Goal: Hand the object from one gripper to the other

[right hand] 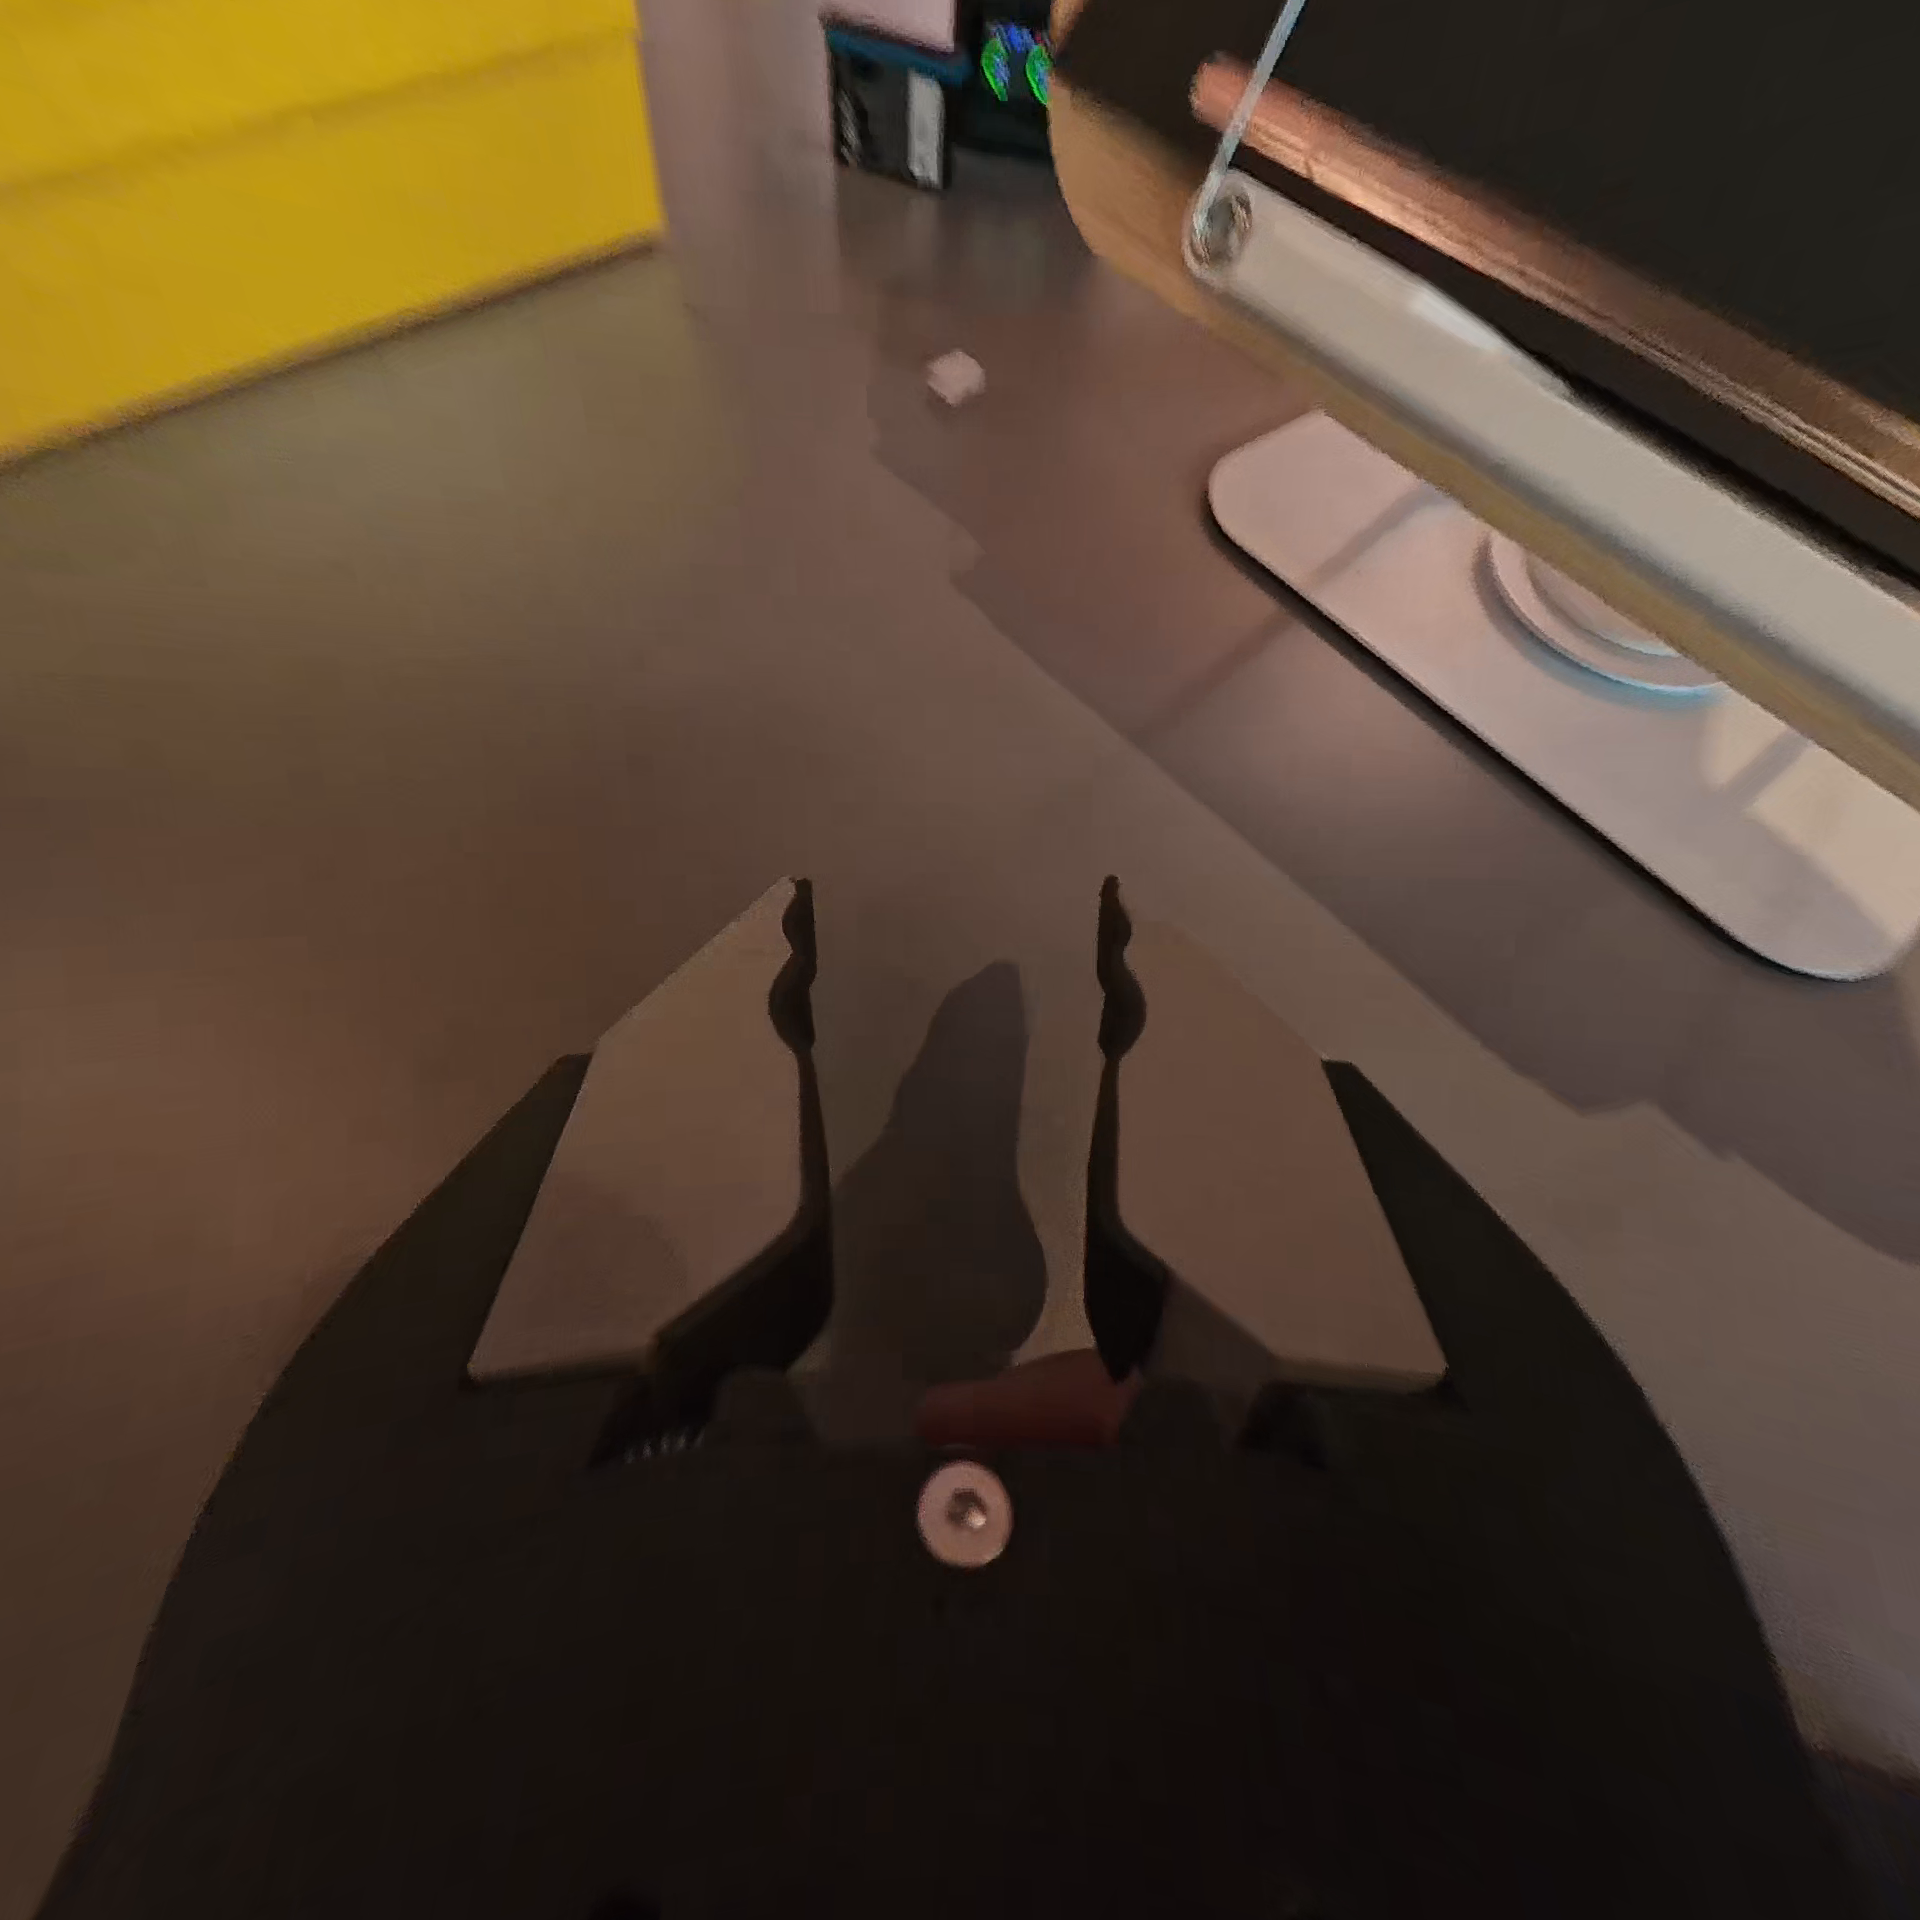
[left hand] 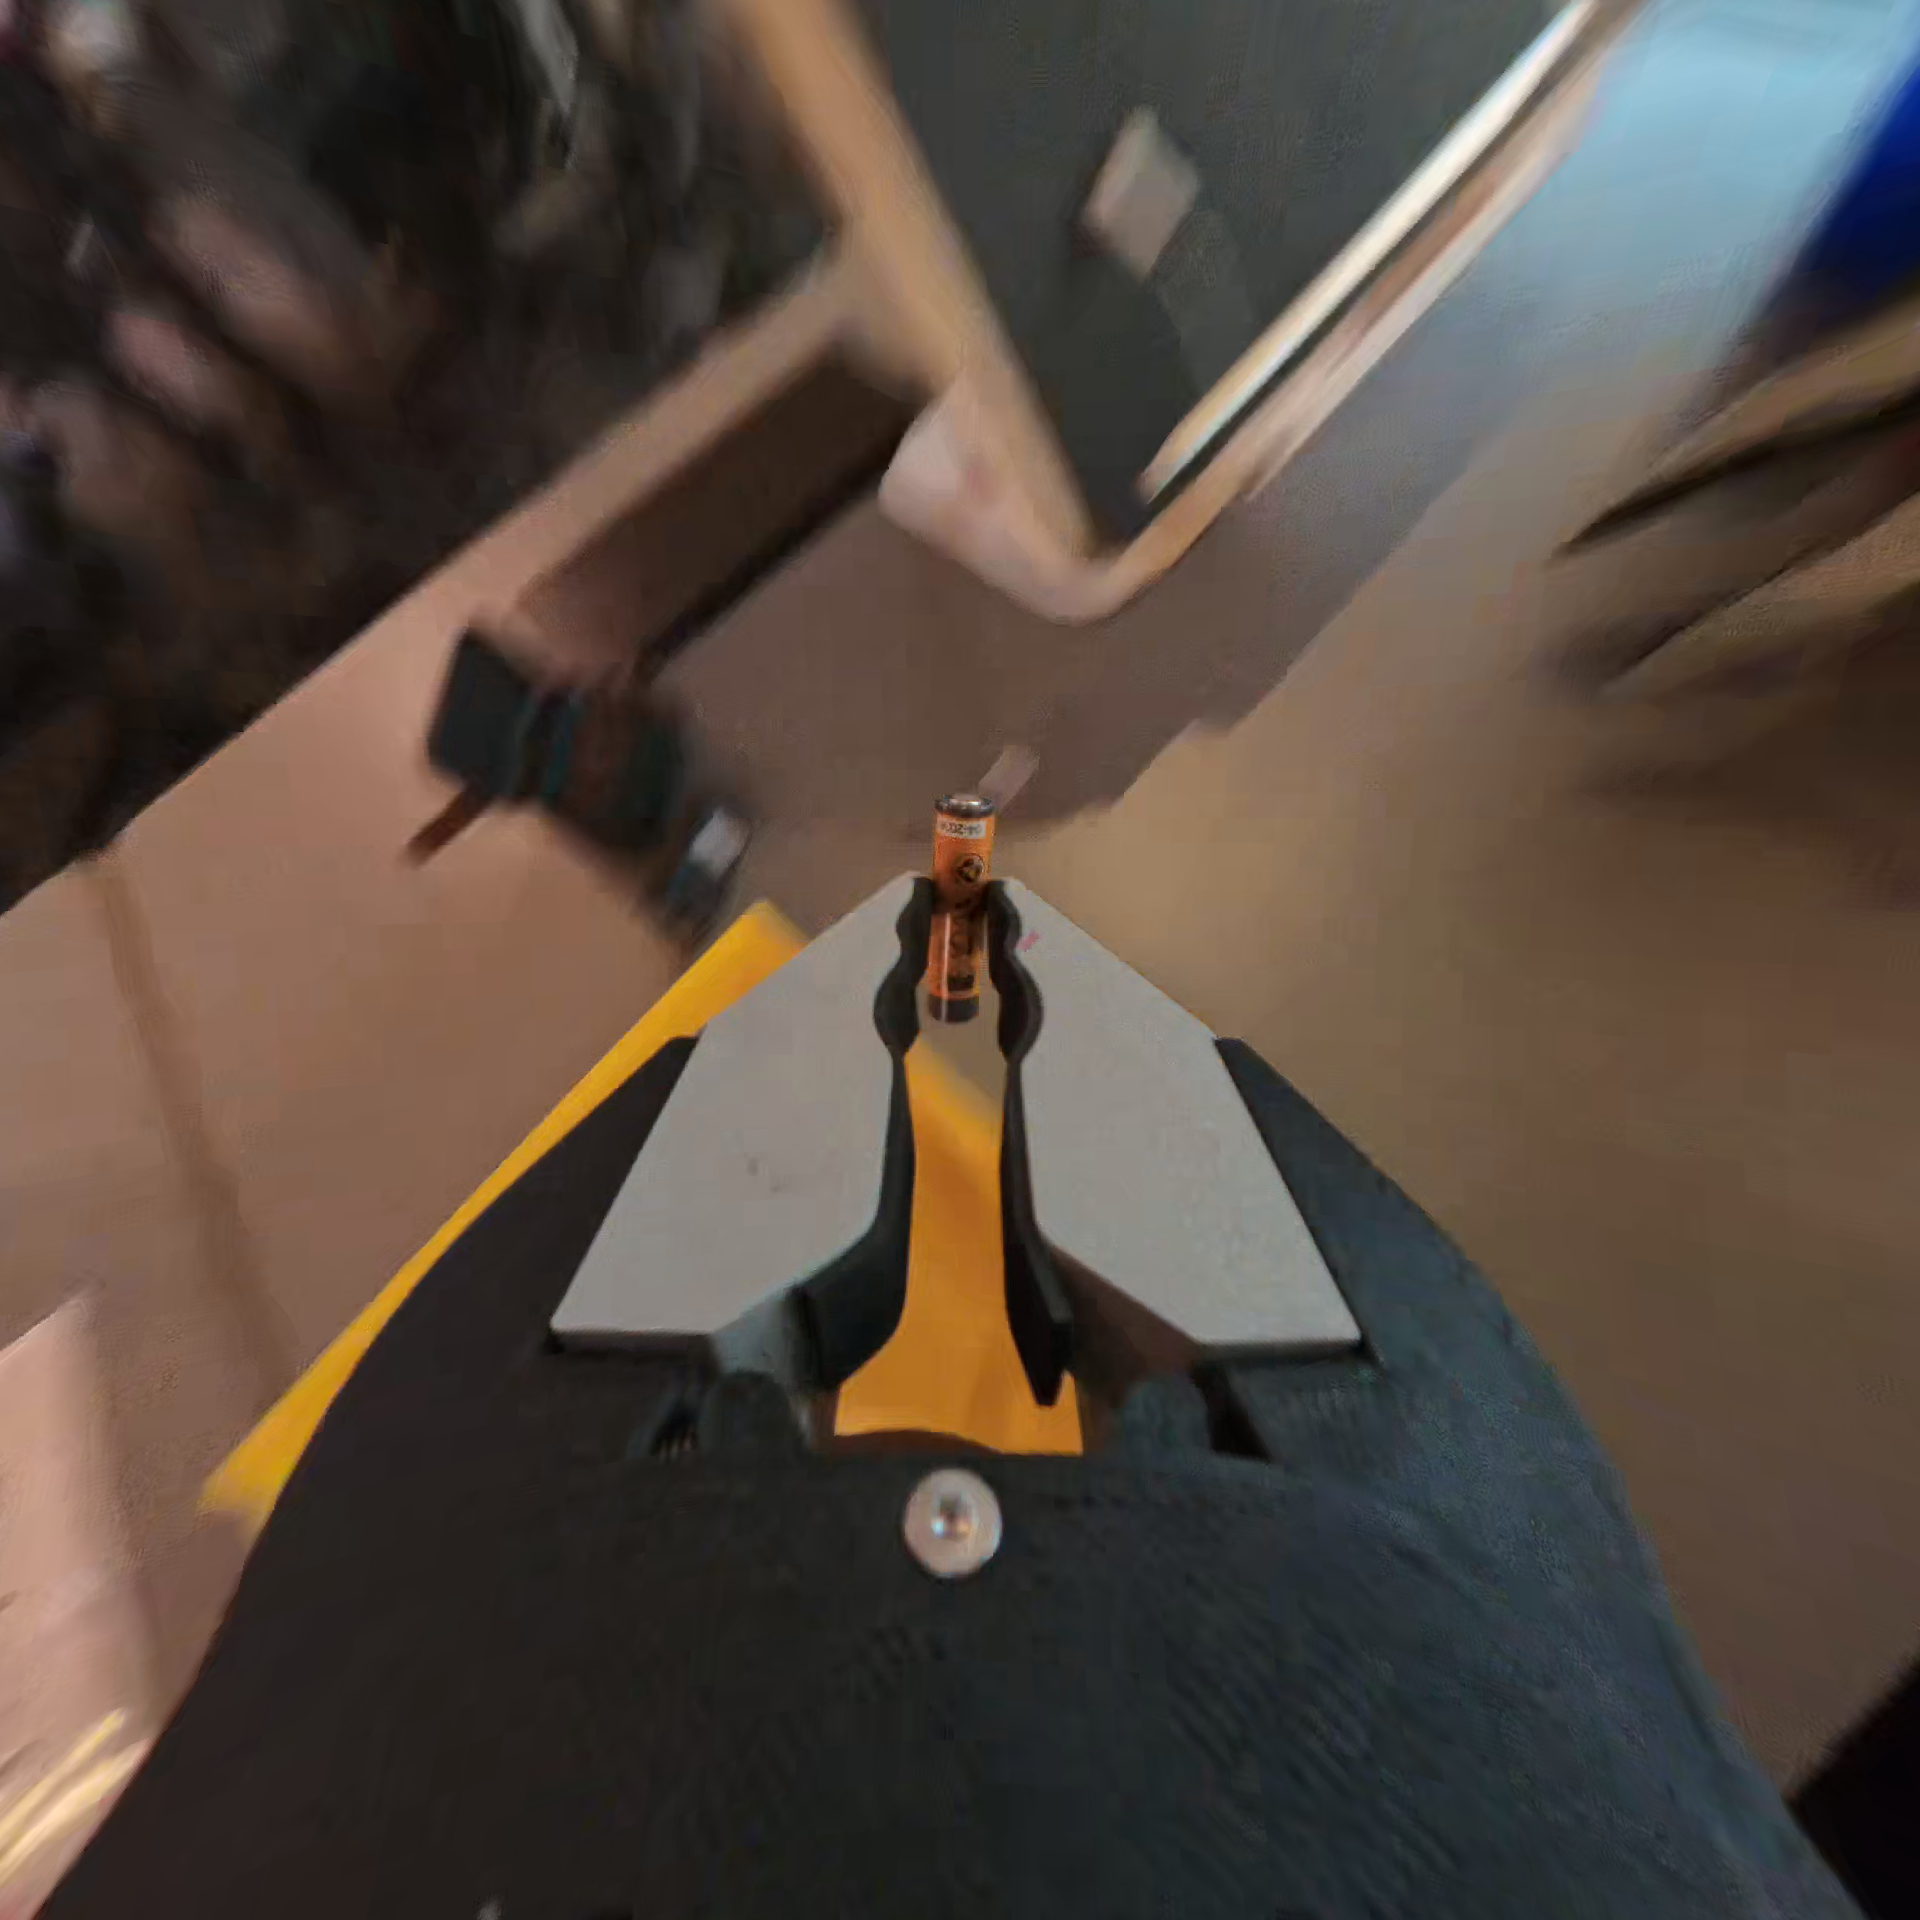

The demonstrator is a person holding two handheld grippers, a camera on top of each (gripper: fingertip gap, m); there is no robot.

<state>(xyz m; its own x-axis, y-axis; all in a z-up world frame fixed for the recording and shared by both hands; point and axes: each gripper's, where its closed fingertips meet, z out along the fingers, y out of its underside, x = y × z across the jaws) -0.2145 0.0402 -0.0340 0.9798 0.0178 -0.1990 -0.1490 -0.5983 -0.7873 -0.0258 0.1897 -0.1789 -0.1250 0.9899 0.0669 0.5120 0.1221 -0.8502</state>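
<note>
Left wrist view: the left gripper holds a small orange battery upright between its fingertips. The jaws are closed to the width of the battery, and the wavy black pads press its lower half from either side. The silver top cap and the upper part of the orange casing stand clear above the tips. Below and behind lie a tan table and a yellow box; the surroundings are blurred.

Right wrist view: the right gripper hangs over the same table with its jaws well apart and nothing between them. Its shadow falls on the surface directly beneath. A yellow box stands at the upper left, a white monitor stand base at the right, and a small pale scrap lies farther off. Neither the battery nor the left gripper appears in this view.

Progress, as judged: the battery is lifted and secured on the left side, so the pick-up appears complete. The transfer itself is not yet begun. What remains is to bring the two grippers together, close the right jaws on the exposed upper half, and then release the left.
</note>
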